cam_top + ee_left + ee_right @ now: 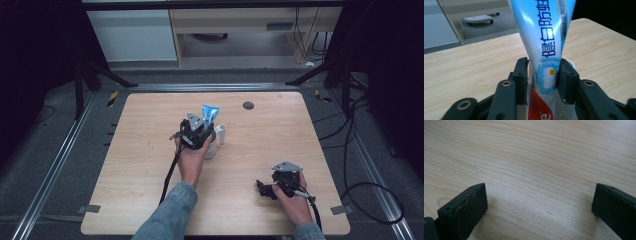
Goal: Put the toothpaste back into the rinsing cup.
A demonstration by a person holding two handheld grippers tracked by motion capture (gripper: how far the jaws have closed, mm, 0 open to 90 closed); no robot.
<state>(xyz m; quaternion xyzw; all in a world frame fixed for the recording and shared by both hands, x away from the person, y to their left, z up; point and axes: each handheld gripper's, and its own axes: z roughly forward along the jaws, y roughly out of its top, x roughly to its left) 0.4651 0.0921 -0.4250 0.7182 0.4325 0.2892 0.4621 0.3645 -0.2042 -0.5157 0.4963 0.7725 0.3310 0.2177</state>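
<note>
While we look down from above, a pale wooden table (pixel 150 150) takes up most of the scene, standing on grey carpet with metal rails along its sides, in a dim room with light cabinets (pixel 132 35) at the back. A small dark round disc (pixel 248 105) is set near the table's far edge.

Near the table's middle, our left gripper (pixel 200 131) holds a blue and white toothpaste tube (pixel 544 37) upright, its jaws closed firmly on the tube's lower body, where a red band begins. The tube's flat crimped end (pixel 209 111) points up. Below it stands a white cup (pixel 212 149), mostly hidden by the hand, and just beside that a small white cylinder (pixel 222 134) stands upright on the wood.

Our right gripper (pixel 265 190) rests low at the table's near right, well apart from the tube, its jaws spread wide over bare wood grain with nothing between them.

We judge that the tube is being stood in the cup or lifted from it; we cannot tell which. Either way, the next move calls for keeping the tube vertical and clear of the rim.
</note>
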